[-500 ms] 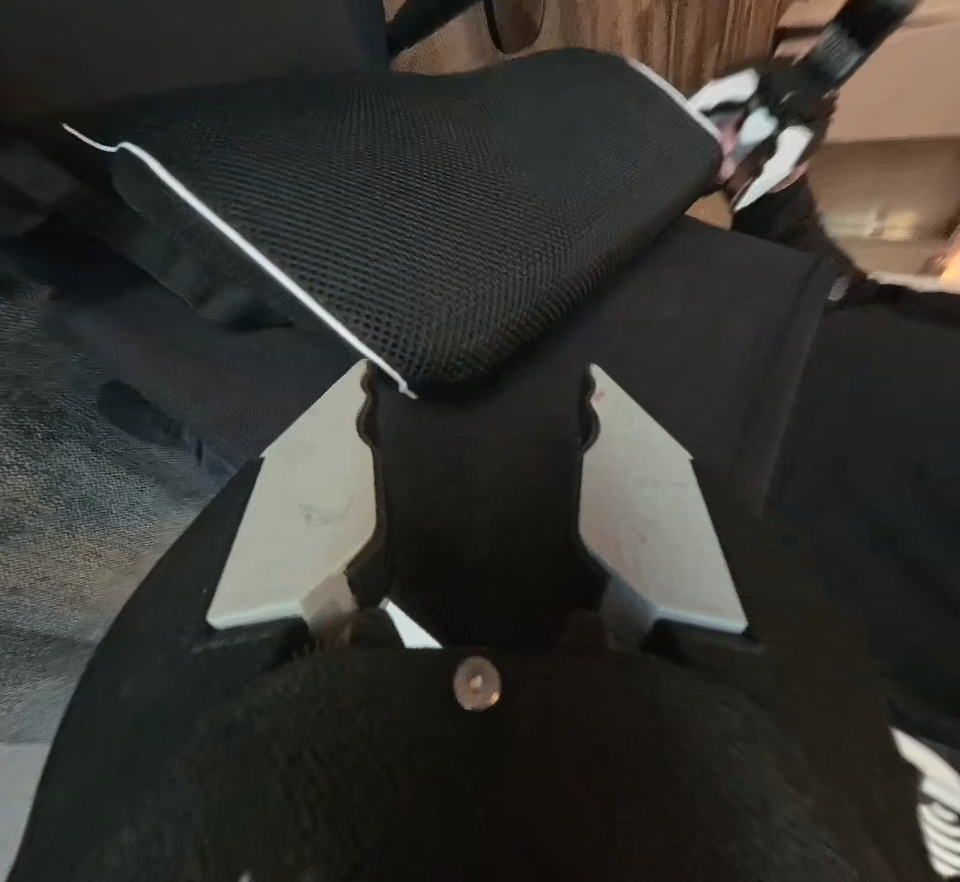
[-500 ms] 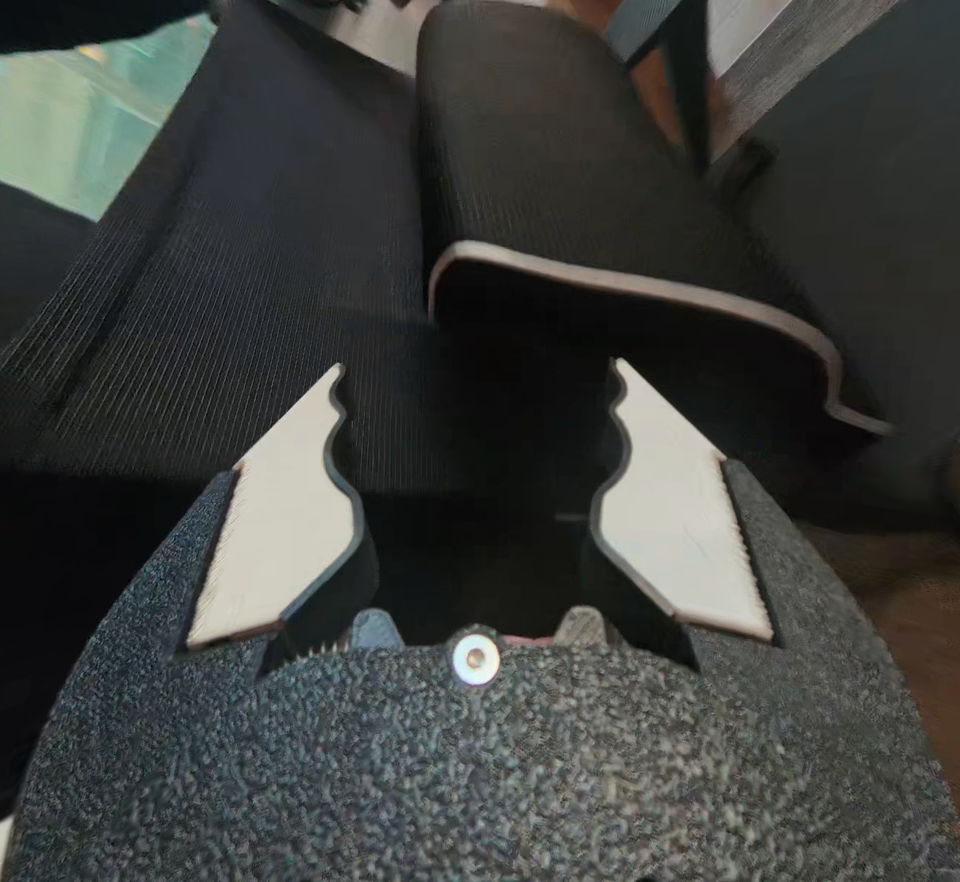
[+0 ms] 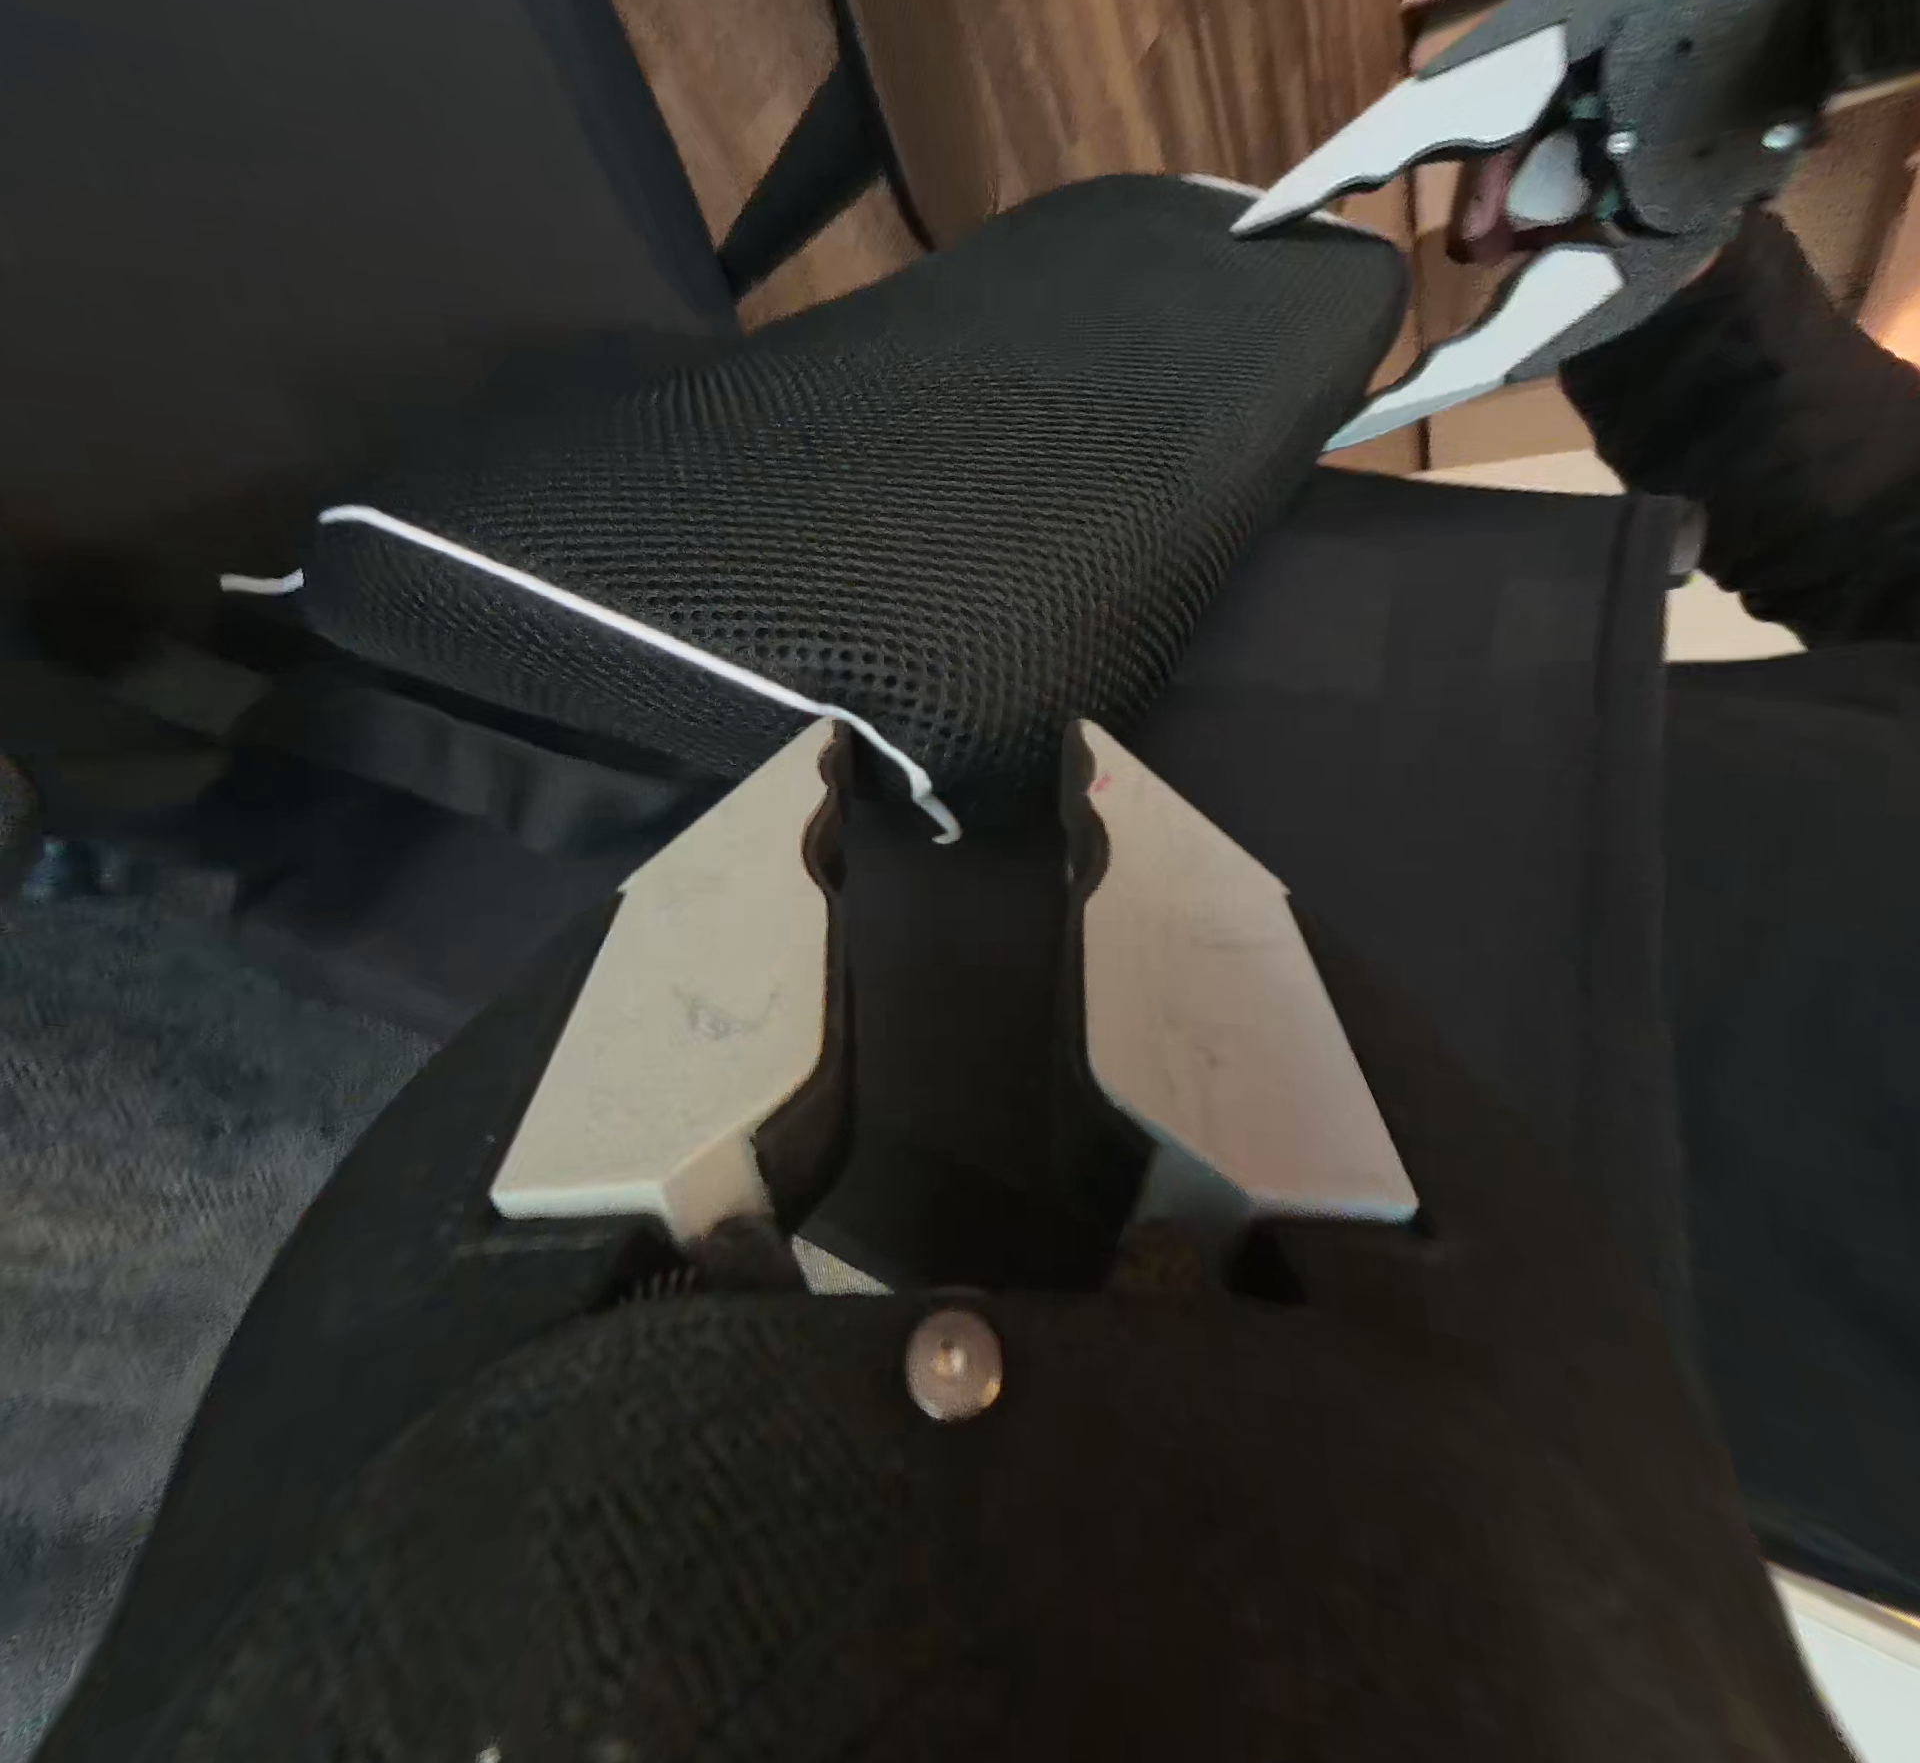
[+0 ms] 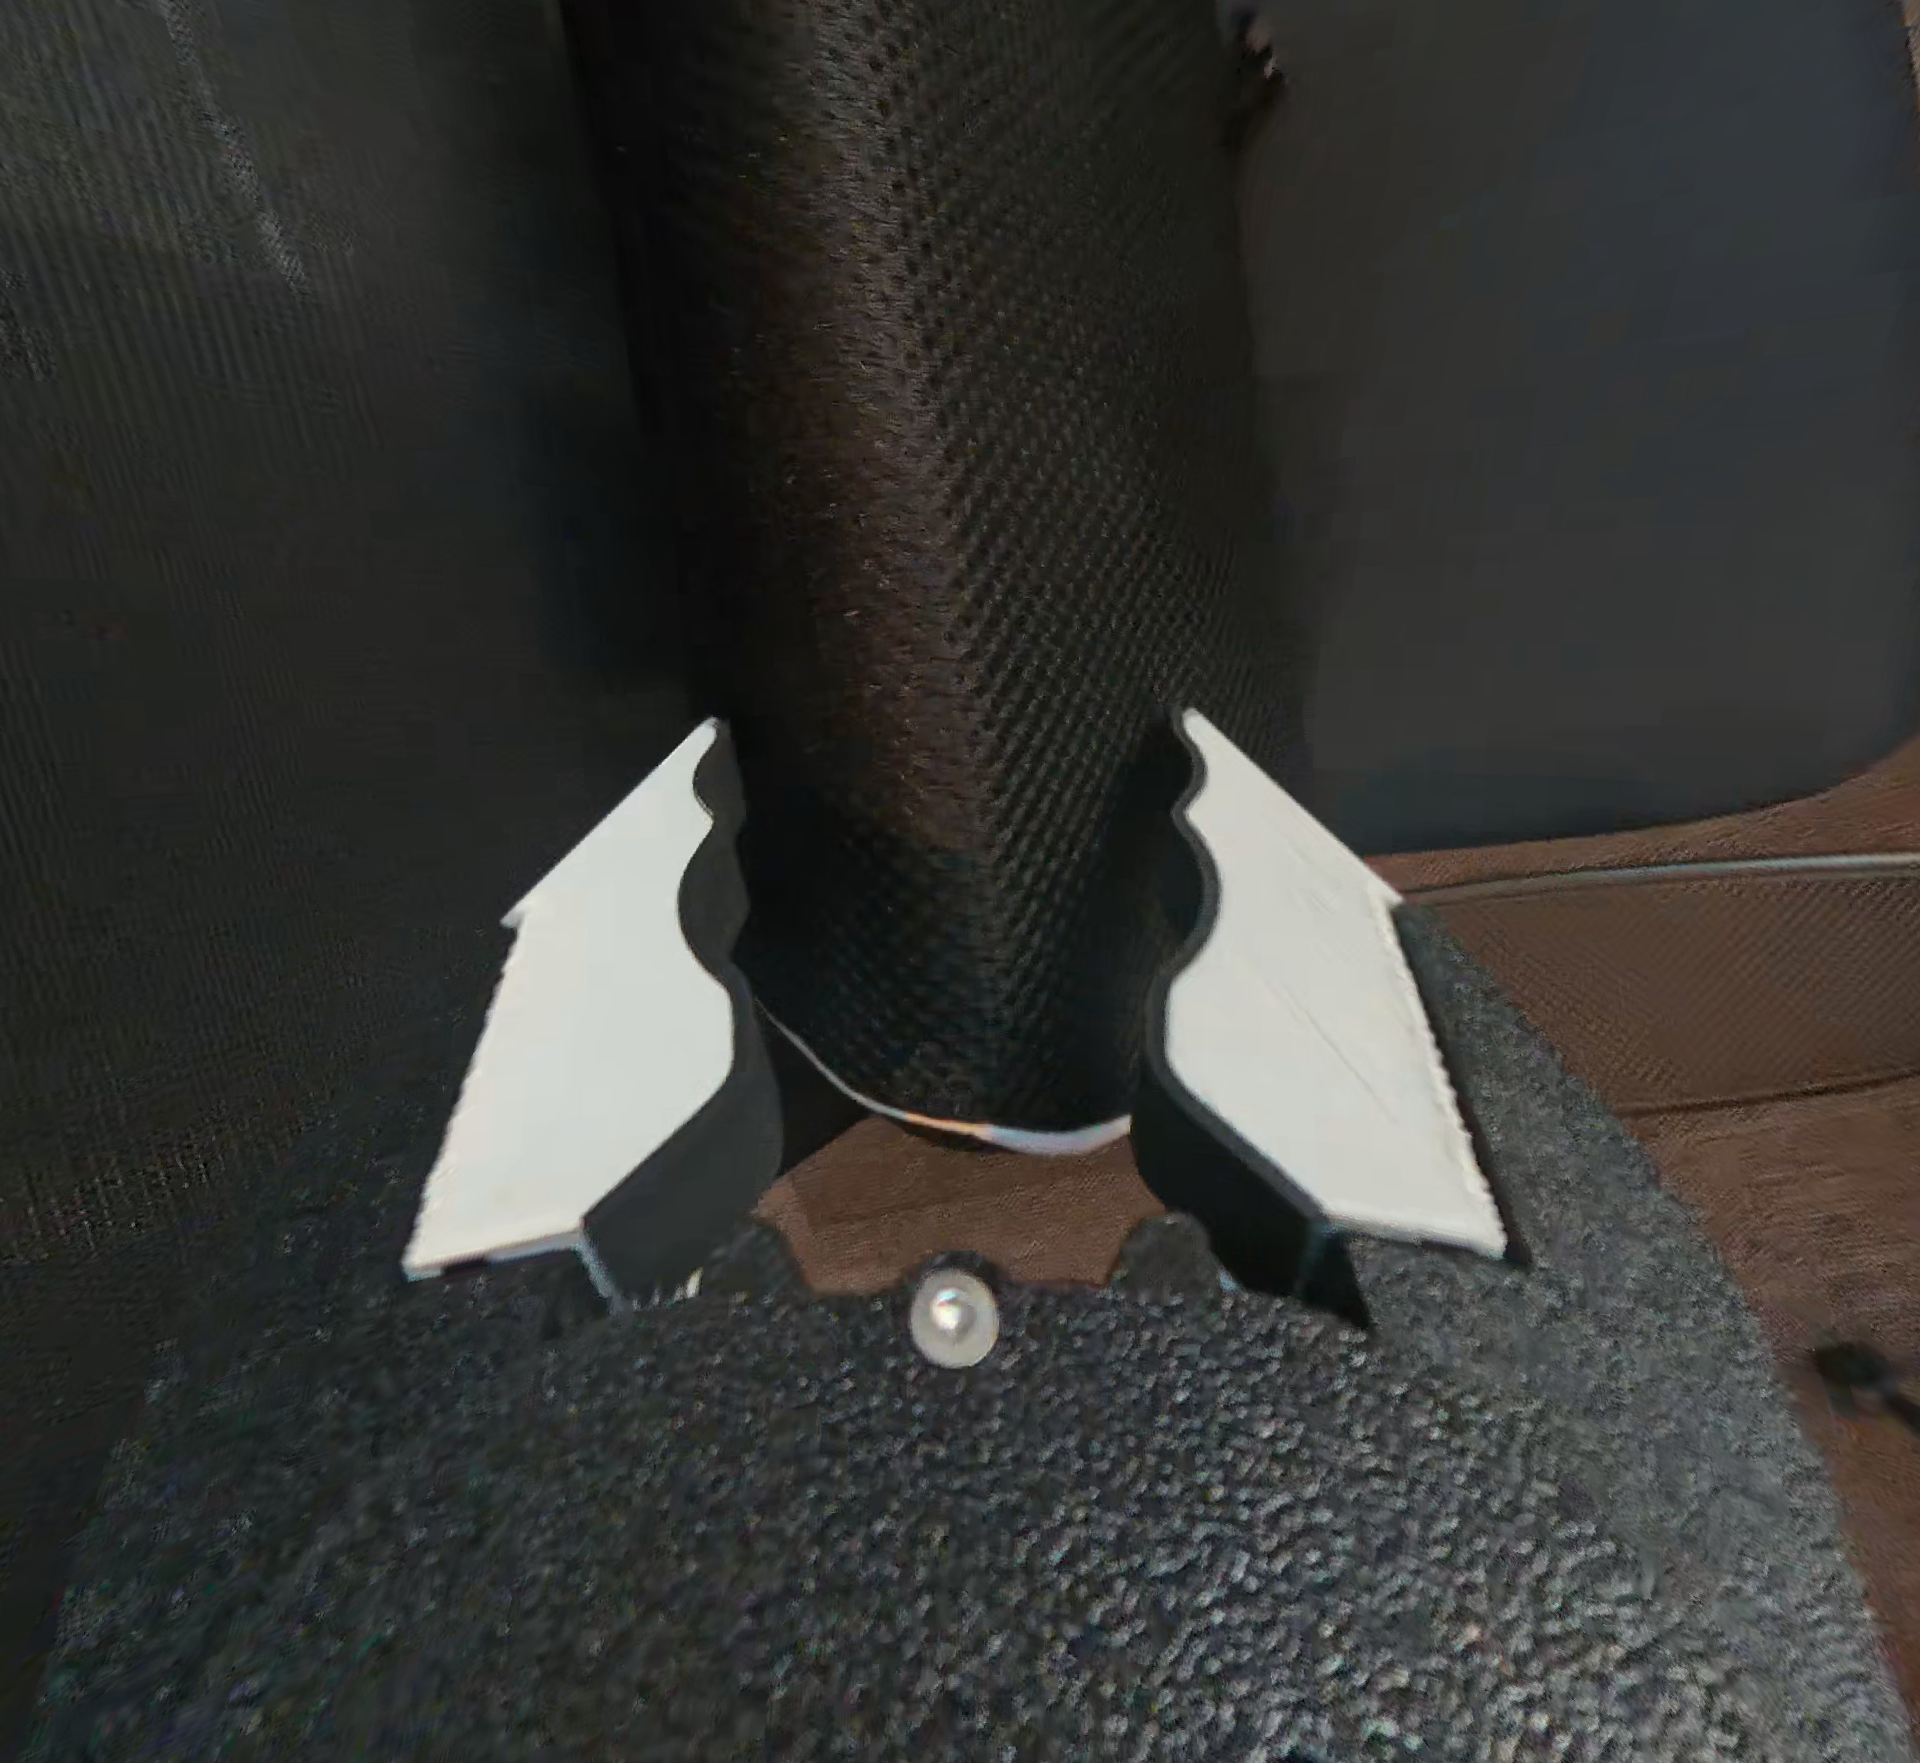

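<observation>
Black mesh cushion (image 3: pixel 935 487) with white piping spans the frame centre. Left tongs (image 3: pixel 951 778), lower centre, stand open around its near corner. Right tongs (image 3: pixel 1309 321), upper right, gape open astride its far end, wood floor (image 3: pixel 1091 20) behind.

Mesh cushion (image 3: pixel 935 466) between both tools: left tool (image 3: pixel 951 778) at near end, right tool (image 3: pixel 1340 331) at far end. Chair backrest (image 3: pixel 1455 778) right of cushion; wood panel (image 3: pixel 1091 20) behind; carpet (image 3: pixel 156 1142) below left.
</observation>
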{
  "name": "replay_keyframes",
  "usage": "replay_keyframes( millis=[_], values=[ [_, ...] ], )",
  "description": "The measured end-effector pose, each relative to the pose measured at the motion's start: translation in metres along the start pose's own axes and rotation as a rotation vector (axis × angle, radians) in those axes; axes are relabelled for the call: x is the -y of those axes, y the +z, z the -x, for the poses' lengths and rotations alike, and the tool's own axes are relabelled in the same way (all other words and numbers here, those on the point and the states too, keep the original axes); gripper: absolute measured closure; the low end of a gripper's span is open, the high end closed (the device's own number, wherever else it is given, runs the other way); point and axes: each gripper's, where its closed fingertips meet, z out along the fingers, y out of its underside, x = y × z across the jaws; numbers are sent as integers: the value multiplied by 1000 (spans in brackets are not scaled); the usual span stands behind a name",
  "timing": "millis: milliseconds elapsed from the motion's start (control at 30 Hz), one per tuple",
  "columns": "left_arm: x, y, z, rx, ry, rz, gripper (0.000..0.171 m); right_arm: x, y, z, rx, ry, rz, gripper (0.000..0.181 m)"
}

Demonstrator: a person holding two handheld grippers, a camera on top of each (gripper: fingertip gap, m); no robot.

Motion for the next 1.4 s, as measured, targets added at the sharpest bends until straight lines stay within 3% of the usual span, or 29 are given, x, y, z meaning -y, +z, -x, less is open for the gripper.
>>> replay_keyframes(
  millis=[33,100,133,300,467,633,800,900,967,1067,1233,1400],
  values=[
    [4,-4,4,-18,12,-49,135,1,-3,-7,0,30,12,101],
    [0,-12,21,-21,16,-120,113,0,-6,-20,-1,106,48,100],
    [-10,-13,34,-4,24,-125,115,0,-7,-26,1,139,65,100],
    [-67,12,105,162,69,-36,113,2,-12,-40,-17,239,152,100],
    [-50,46,139,352,267,-66,113,5,-12,-42,-49,257,232,99],
    [-45,90,159,348,376,25,118,-4,-18,-51,-80,316,257,99],
    [-32,96,153,396,581,61,144,-10,-20,-53,-90,348,242,99],
    [-41,66,165,565,783,103,161,-12,-21,-55,-97,372,227,98],
    [-51,43,158,578,786,68,171,-8,-19,-55,-94,377,198,98],
    [-68,17,130,565,753,-15,171,1,-16,-52,-93,350,187,96],
    [-93,-3,87,636,822,-52,171,-2,-7,-29,-26,325,230,89],
    [-113,-10,86,766,894,-40,171,-4,2,11,73,250,332,83]
  ],
)
